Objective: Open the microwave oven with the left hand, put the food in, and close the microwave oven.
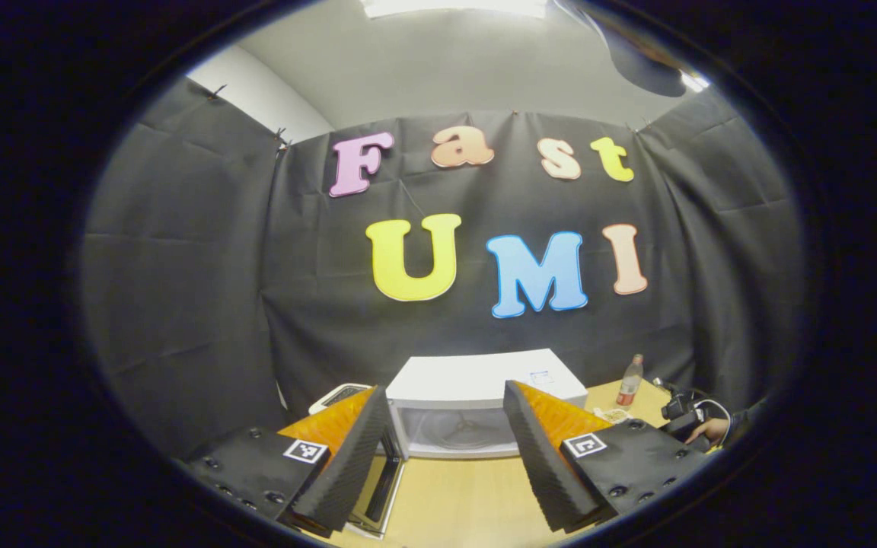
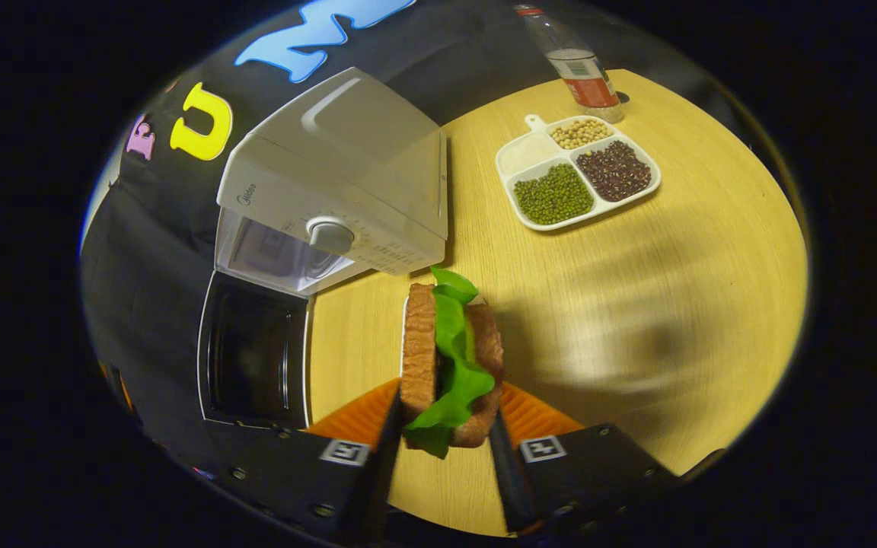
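The white microwave (image 1: 484, 378) stands on the wooden table straight ahead of my left gripper (image 1: 444, 394), which is open with nothing between its fingers. The oven's door (image 1: 383, 487) is swung out to the left, and the cavity (image 1: 457, 430) shows its turntable. In the right gripper view, a sandwich (image 2: 450, 354) of brown bread and green lettuce stands on edge, and my right gripper (image 2: 446, 405) is shut on it above the table. There the microwave (image 2: 347, 183) lies up and to the left, its dark-windowed door (image 2: 252, 354) open.
A white divided tray (image 2: 524, 156) of beans and grains sits on the table, with a red-labelled bottle (image 2: 579, 68) behind it. That bottle (image 1: 629, 380) stands right of the oven. A hand (image 1: 706, 431) holds the other gripper at far right. A small white device (image 1: 334, 396) sits left of the oven.
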Action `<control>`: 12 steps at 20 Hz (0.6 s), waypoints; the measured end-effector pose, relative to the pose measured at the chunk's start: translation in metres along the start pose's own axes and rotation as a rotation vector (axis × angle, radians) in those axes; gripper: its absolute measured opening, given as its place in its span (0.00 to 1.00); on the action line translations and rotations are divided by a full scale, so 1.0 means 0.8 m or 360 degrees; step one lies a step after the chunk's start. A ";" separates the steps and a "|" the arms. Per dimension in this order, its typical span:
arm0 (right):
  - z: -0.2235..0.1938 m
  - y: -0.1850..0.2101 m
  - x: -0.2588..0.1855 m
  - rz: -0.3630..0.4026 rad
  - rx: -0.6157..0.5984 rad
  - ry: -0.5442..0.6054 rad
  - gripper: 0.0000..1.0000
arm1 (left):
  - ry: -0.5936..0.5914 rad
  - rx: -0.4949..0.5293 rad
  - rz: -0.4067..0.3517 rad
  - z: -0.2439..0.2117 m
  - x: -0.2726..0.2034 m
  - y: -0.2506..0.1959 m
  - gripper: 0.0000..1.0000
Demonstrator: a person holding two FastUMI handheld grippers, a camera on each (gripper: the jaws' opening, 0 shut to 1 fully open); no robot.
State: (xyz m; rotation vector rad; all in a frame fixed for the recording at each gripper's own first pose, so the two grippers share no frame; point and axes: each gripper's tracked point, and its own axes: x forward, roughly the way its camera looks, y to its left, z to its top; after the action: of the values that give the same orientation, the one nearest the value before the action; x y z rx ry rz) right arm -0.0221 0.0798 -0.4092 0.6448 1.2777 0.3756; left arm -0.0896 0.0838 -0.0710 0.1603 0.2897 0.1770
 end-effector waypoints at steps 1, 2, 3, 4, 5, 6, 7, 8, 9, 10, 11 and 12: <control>-0.002 0.001 0.002 0.0012 0.0014 0.0013 0.49 | 0.0000 0.0000 -0.0013 -0.003 0.001 -0.001 1.00; 0.003 0.000 -0.002 0.0013 0.0037 -0.0013 0.49 | 0.0003 0.0006 -0.0023 -0.004 0.003 0.000 1.00; 0.000 0.002 -0.001 0.0006 0.0057 -0.0010 0.41 | 0.0003 0.0009 -0.0033 -0.006 0.007 0.001 1.00; 0.001 0.001 -0.002 0.0001 0.0055 -0.0018 0.33 | -0.0004 0.0006 -0.0050 -0.004 0.007 0.003 1.00; 0.000 0.004 -0.005 -0.0011 0.0040 -0.0035 0.33 | -0.0018 0.0003 -0.0063 0.001 0.008 0.005 1.00; -0.001 0.006 -0.009 -0.0026 0.0027 -0.0058 0.33 | -0.0028 -0.0001 -0.0078 0.003 0.009 0.009 0.97; 0.002 0.008 -0.013 -0.0037 0.0021 -0.0090 0.33 | -0.0038 -0.0005 -0.0094 0.003 0.011 0.012 1.00; 0.002 0.013 -0.018 -0.0043 0.0031 -0.0113 0.33 | -0.0042 -0.0013 -0.0117 0.003 0.012 0.016 1.00; 0.003 0.019 -0.022 -0.0041 0.0049 -0.0139 0.33 | -0.0040 -0.0027 -0.0135 0.000 0.014 0.021 1.00; 0.005 0.026 -0.027 -0.0034 0.0066 -0.0168 0.33 | -0.0037 -0.0045 -0.0151 -0.002 0.017 0.028 1.00; 0.004 0.036 -0.033 -0.0025 0.0080 -0.0195 0.33 | -0.0032 -0.0064 -0.0167 -0.004 0.018 0.035 1.00; 0.005 0.046 -0.039 -0.0008 0.0093 -0.0224 0.33 | -0.0043 -0.0074 -0.0180 -0.002 0.017 0.043 1.00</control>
State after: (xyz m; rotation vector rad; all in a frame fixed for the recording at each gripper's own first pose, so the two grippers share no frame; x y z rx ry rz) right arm -0.0231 0.0889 -0.3617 0.7054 1.1590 0.2847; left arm -0.0822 0.1202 -0.0700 0.1001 0.2666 0.0693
